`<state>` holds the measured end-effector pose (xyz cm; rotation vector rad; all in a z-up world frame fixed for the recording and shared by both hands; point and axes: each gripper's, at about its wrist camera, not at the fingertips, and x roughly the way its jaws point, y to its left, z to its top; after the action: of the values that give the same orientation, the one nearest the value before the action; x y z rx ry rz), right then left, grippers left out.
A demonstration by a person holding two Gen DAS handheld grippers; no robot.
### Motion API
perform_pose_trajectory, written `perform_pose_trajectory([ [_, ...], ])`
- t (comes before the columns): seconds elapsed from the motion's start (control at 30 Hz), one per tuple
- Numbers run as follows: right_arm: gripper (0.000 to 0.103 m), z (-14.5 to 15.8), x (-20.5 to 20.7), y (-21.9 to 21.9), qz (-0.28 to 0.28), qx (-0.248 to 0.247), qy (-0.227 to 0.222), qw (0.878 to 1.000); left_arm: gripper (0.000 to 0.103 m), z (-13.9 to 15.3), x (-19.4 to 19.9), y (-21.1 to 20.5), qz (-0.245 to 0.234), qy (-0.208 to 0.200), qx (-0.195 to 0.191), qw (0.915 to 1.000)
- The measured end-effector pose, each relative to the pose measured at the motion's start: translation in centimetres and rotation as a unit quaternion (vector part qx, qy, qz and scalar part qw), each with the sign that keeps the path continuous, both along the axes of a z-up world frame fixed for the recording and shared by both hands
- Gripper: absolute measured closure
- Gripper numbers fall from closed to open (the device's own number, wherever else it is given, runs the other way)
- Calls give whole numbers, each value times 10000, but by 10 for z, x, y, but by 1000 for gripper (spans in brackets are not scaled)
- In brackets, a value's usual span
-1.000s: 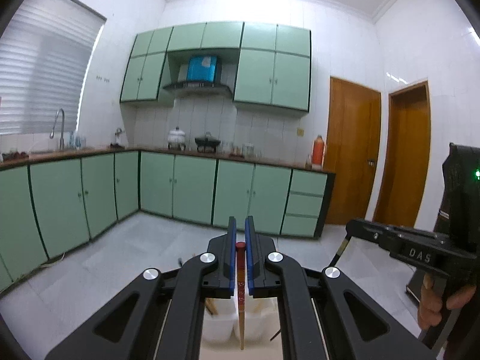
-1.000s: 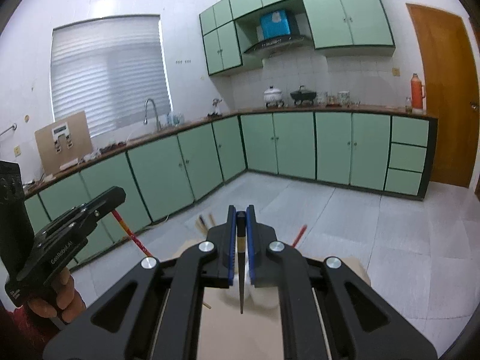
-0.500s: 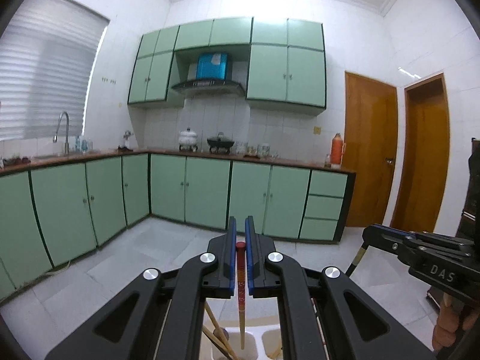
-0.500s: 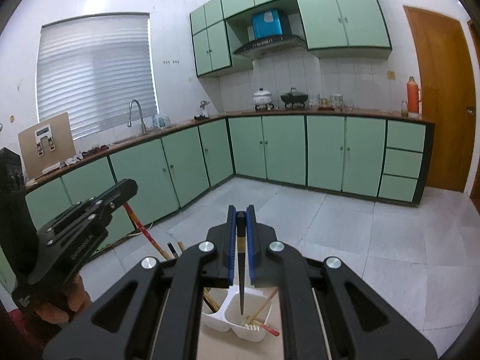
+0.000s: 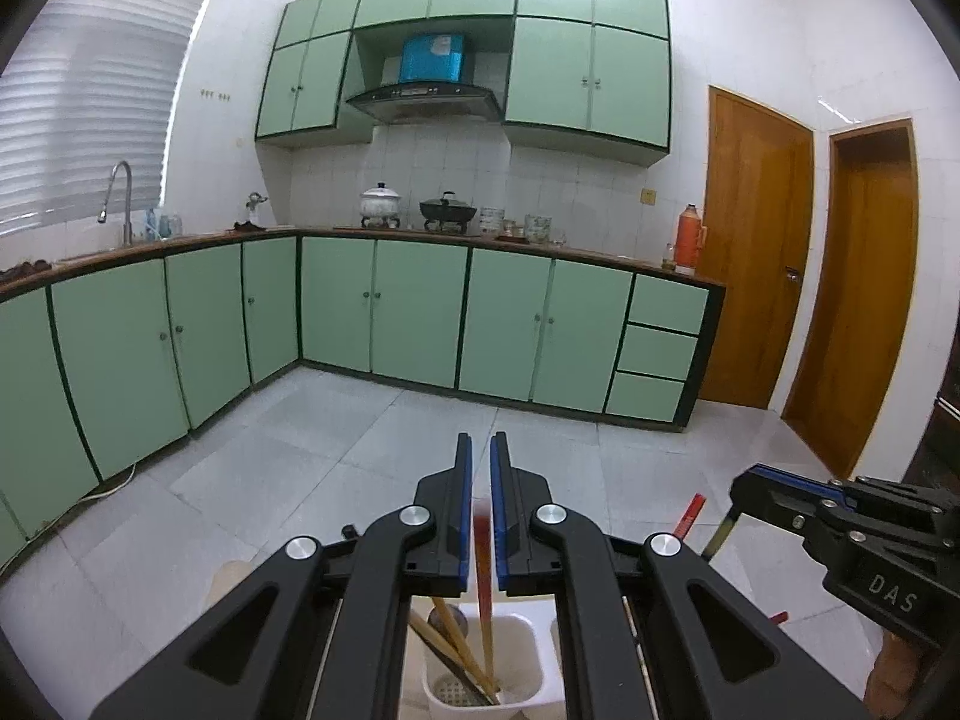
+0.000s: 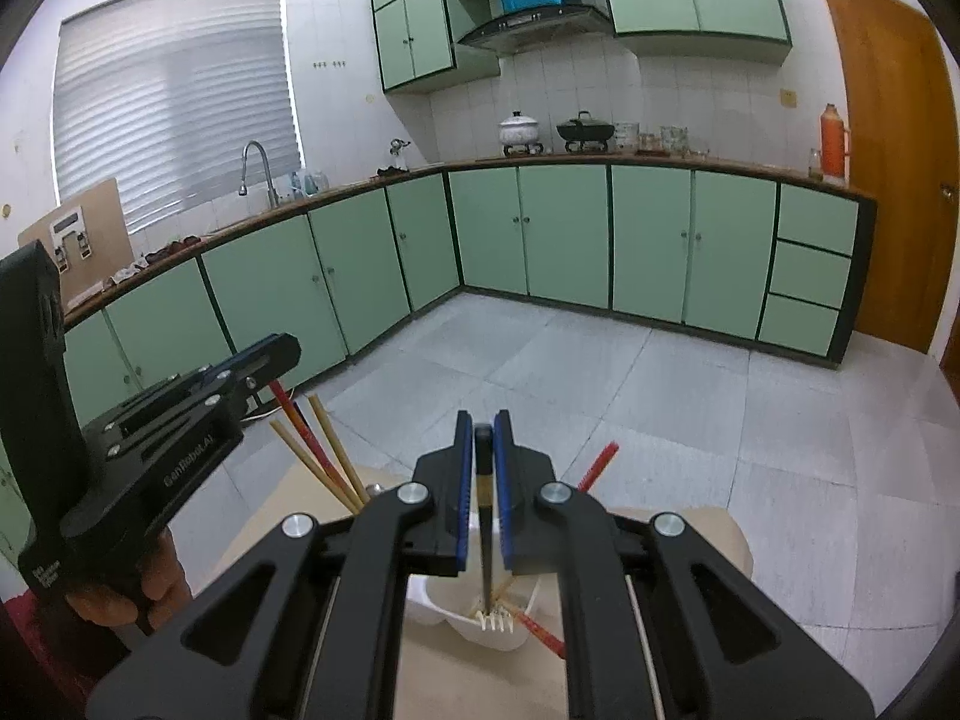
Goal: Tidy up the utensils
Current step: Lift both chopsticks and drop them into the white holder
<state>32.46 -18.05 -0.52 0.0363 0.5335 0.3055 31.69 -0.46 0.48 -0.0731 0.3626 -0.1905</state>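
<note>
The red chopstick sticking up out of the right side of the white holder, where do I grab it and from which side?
Grip the red chopstick near its free top end, which stands clear above the white holder and leans out to the right. Come from above on the right, jaws across the thin shaft, and lift along its lean. Its lower part is hidden.

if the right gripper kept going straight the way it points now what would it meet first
Probably the white utensil holder: the black chopstick in the right gripper, whose jaws are opening, already points into its compartment among other chopsticks. Depth is unclear.
</note>
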Motion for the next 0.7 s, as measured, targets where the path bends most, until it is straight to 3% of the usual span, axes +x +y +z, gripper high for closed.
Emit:
perform_pose_trajectory([
  [0.13,90,4,-8,-7,-150,25,-132,9998,89,2,-8,5,22,-22,-19,10000],
  [0.2,82,10,-15,-12,-242,9,-259,9994,80,8,-17,7,47,-118,5,9999],
  [0.33,74,20,-38,-26,-424,75,-478,9979,67,18,-34,11,81,-237,44,9997],
  [0.43,60,22,-57,-35,-573,66,-607,9965,53,22,-52,12,136,-257,88,9995],
  [0.5,38,22,-75,-38,-713,32,-692,9950,37,22,-66,14,138,-284,87,9995],
  [0.57,24,18,-94,-41,-946,-14,-731,9928,28,22,-82,15,120,-329,123,9993],
  [0.63,15,14,-110,-41,-1035,-42,-787,9915,21,19,-95,15,118,-359,161,9992],
  [0.7,13,7,-127,-39,-1124,-125,-835,9901,16,15,-109,15,116,-337,215,9991],
])
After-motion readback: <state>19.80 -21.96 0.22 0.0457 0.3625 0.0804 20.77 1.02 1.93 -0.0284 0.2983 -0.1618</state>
